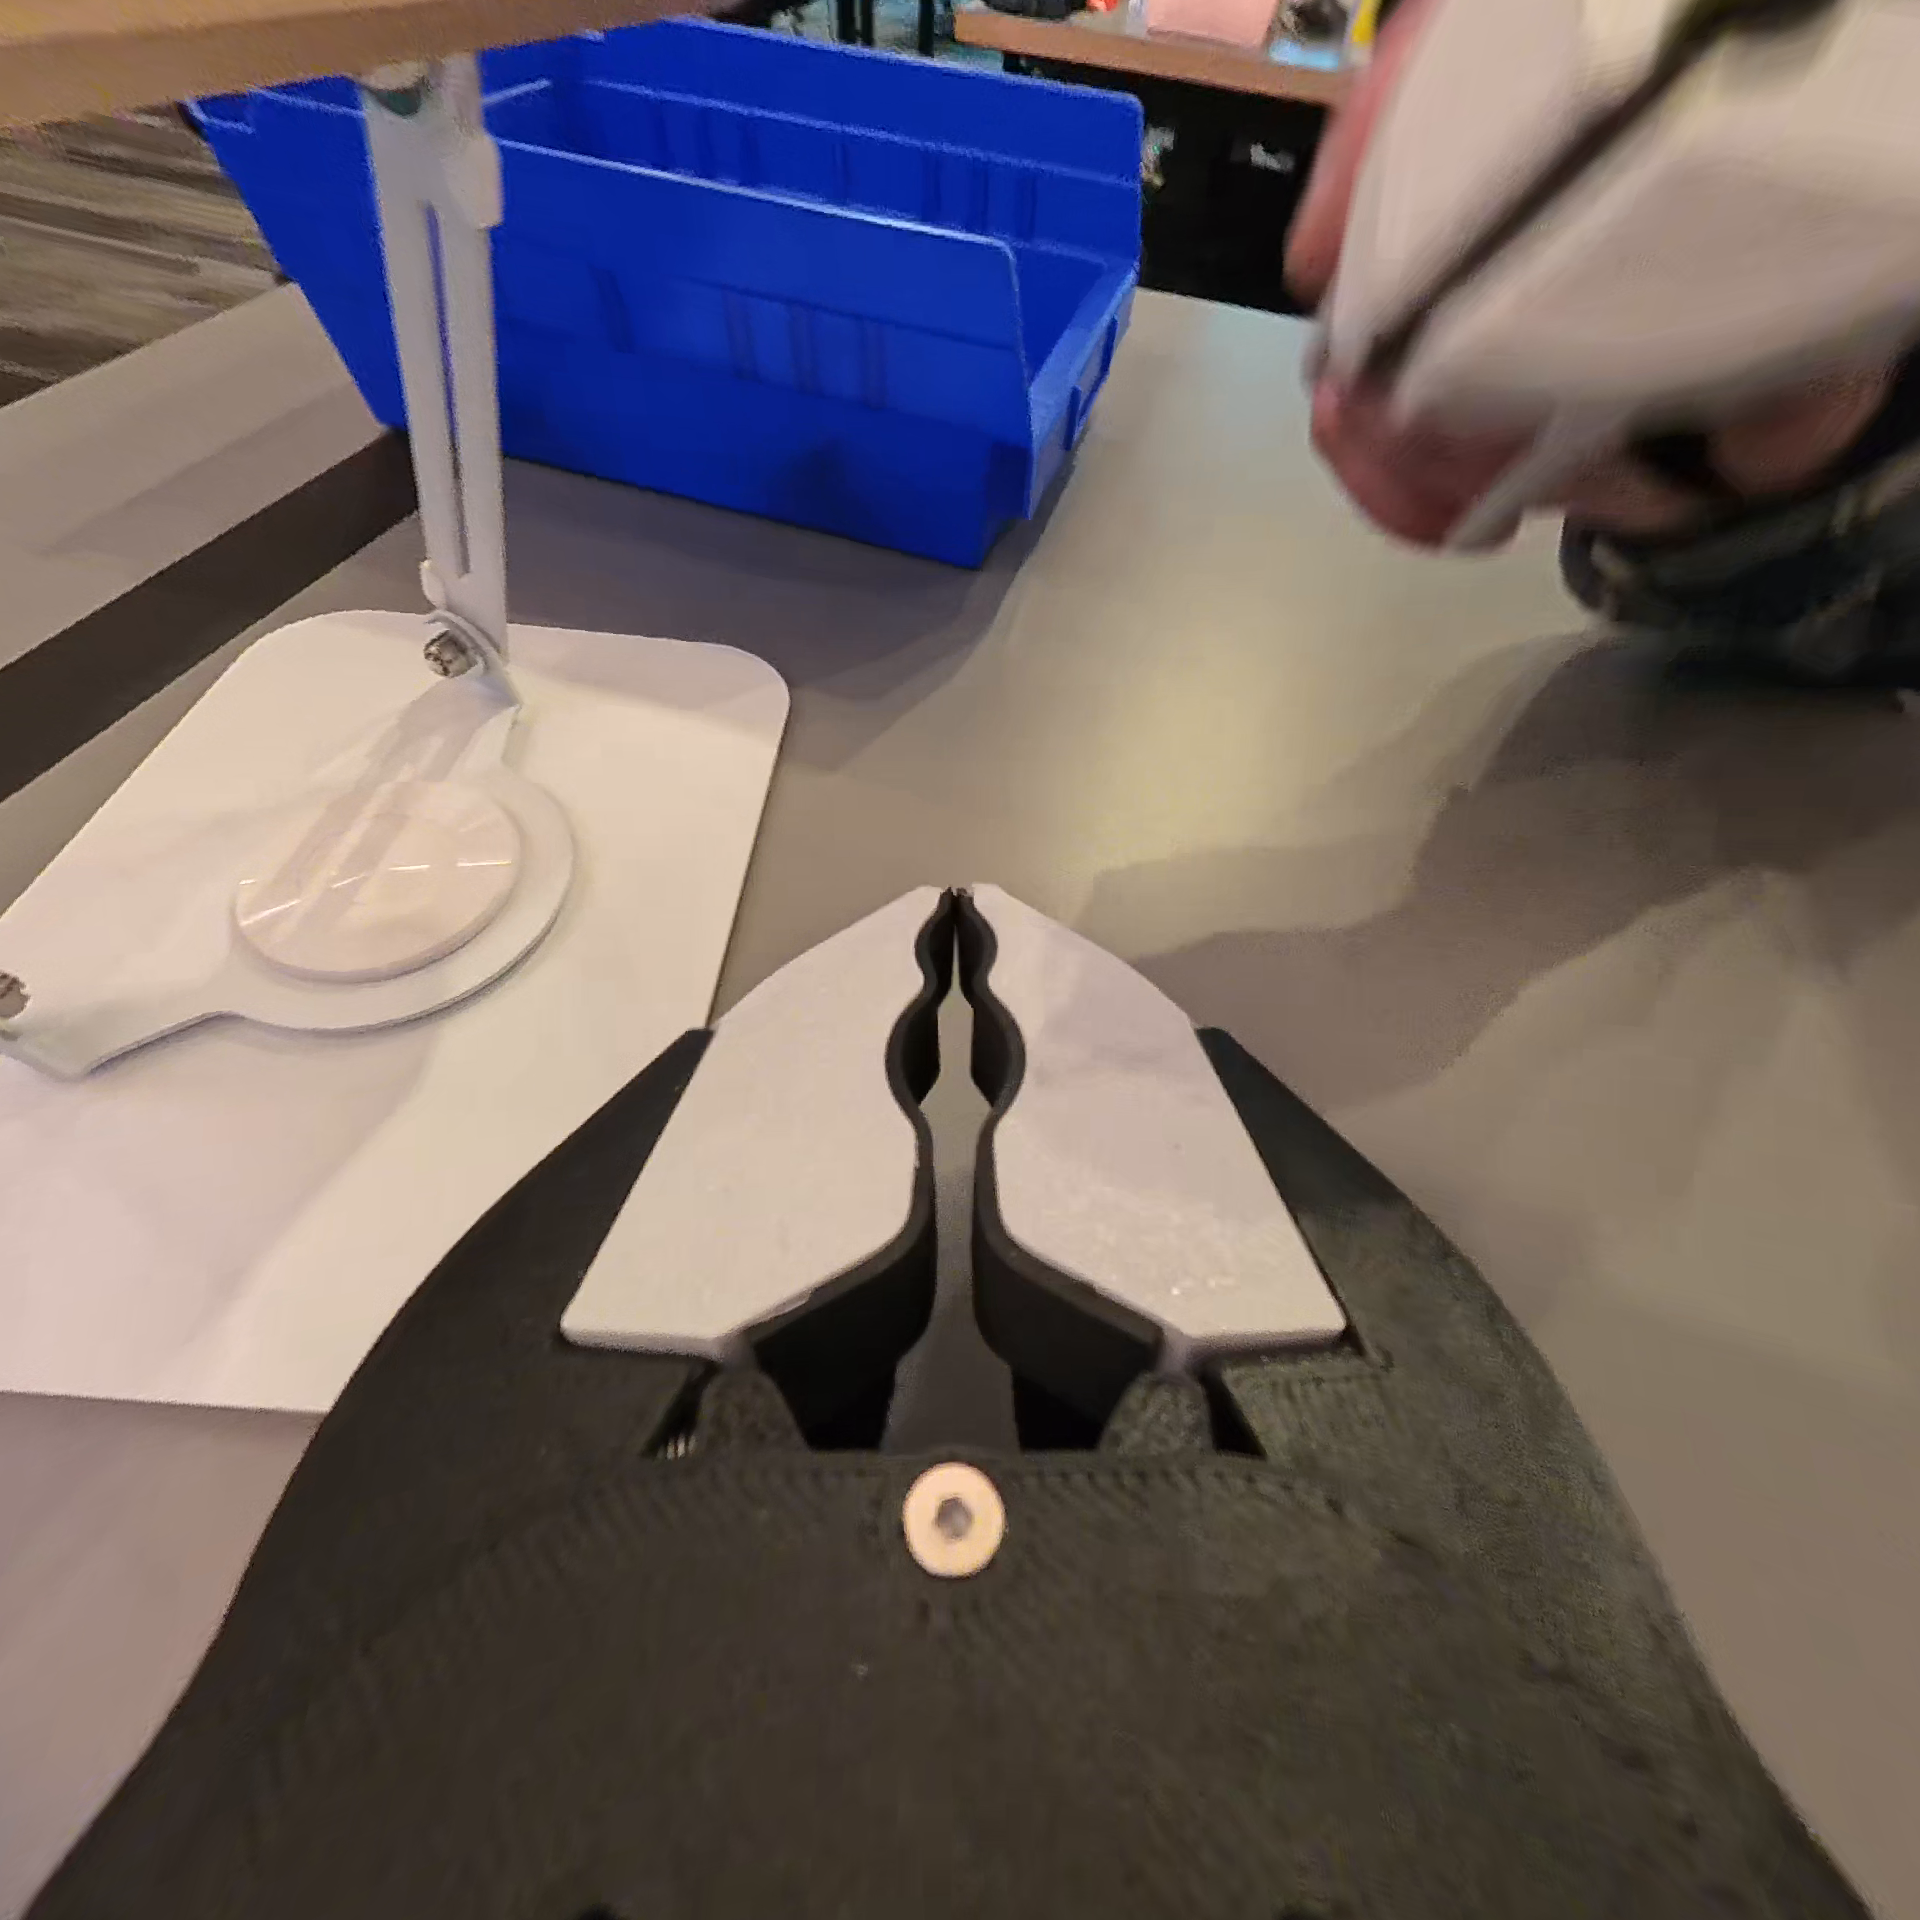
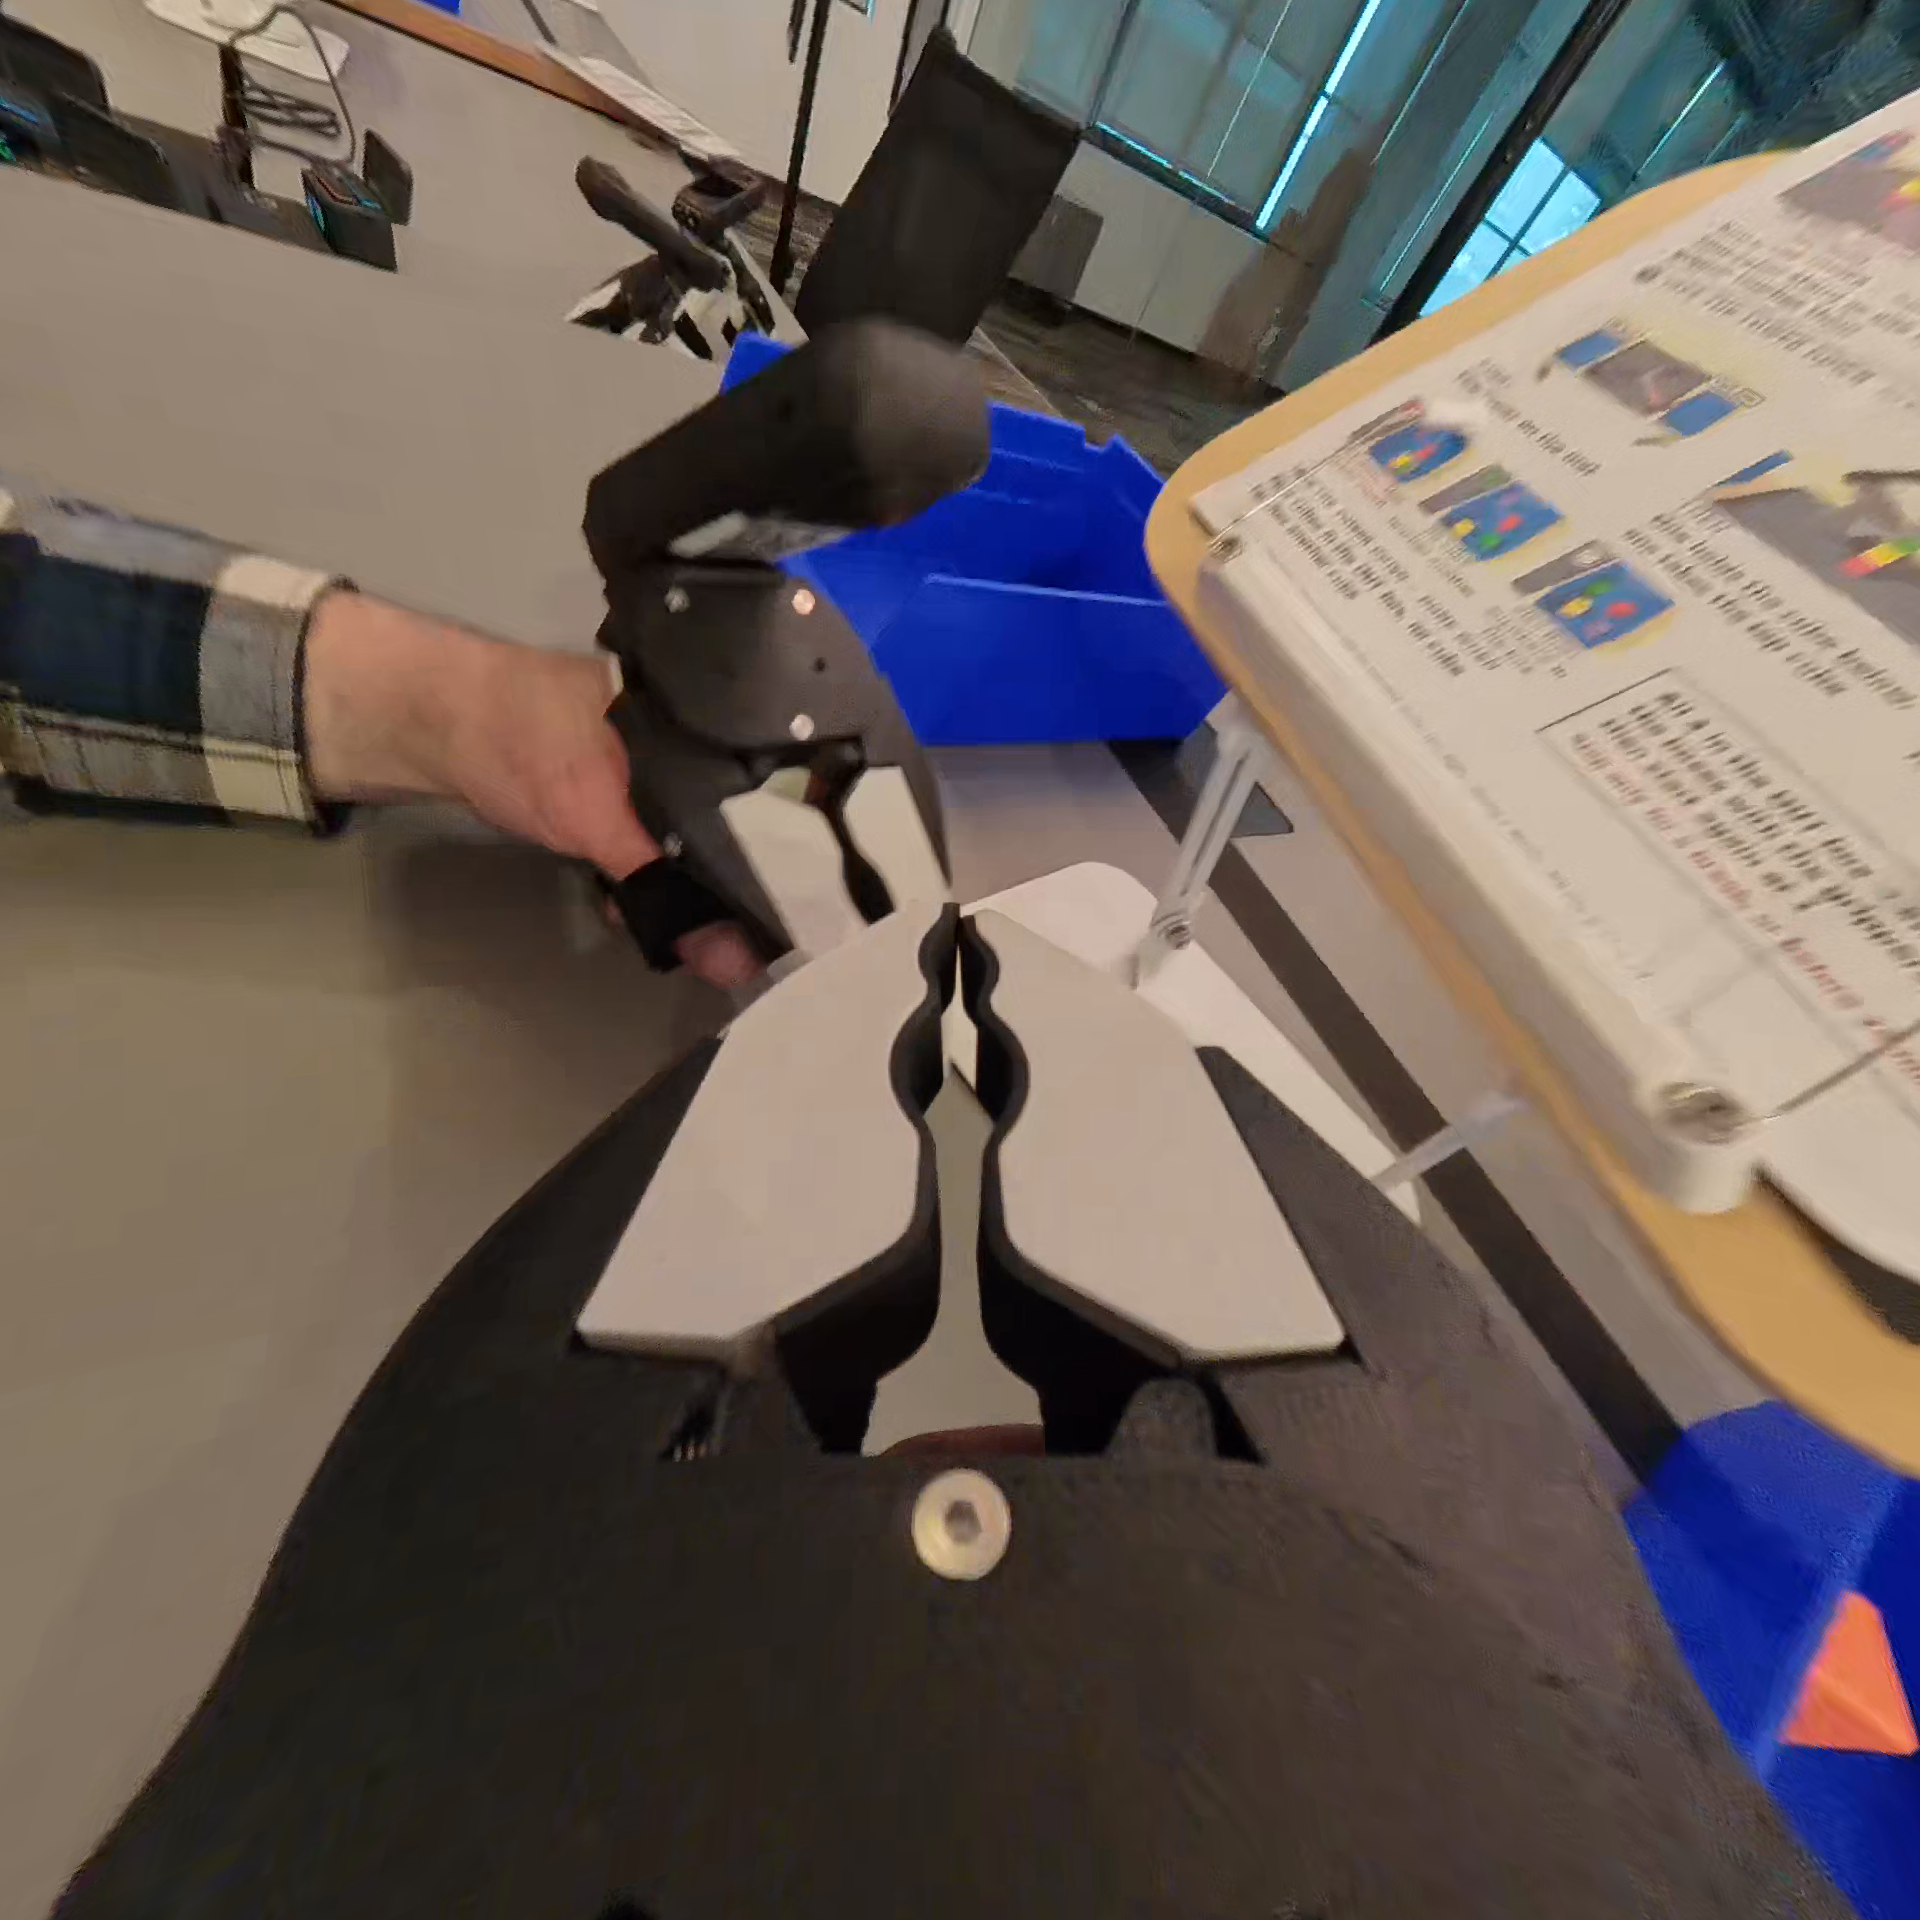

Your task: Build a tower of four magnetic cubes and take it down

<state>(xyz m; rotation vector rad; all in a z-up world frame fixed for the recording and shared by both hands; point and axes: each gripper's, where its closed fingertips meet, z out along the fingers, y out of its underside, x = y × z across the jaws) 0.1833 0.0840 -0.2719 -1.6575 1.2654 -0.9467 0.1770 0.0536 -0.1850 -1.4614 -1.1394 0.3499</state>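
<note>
Left gripper (image 1: pixel 954 896) low over the grey table (image 1: pixel 1195 727), jaws pressed together at the tips, gripping nothing. Ahead and left of those jaws stands a blue bin (image 1: pixel 790 343); the little of its inside that shows looks bare, and its floor is hidden. A white stand (image 1: pixel 436 810) sits just left of the tips. Over to the right gripper (image 2: pixel 954 914): jaws closed tip to tip too, nothing held. Just beyond them, the left gripper in a hand (image 2: pixel 468 727). Lower right of the jaws, a second blue bin (image 2: pixel 1766 1538) with an orange cube (image 2: pixel 1849 1694) at its edge. The other cubes aren't visible.
</note>
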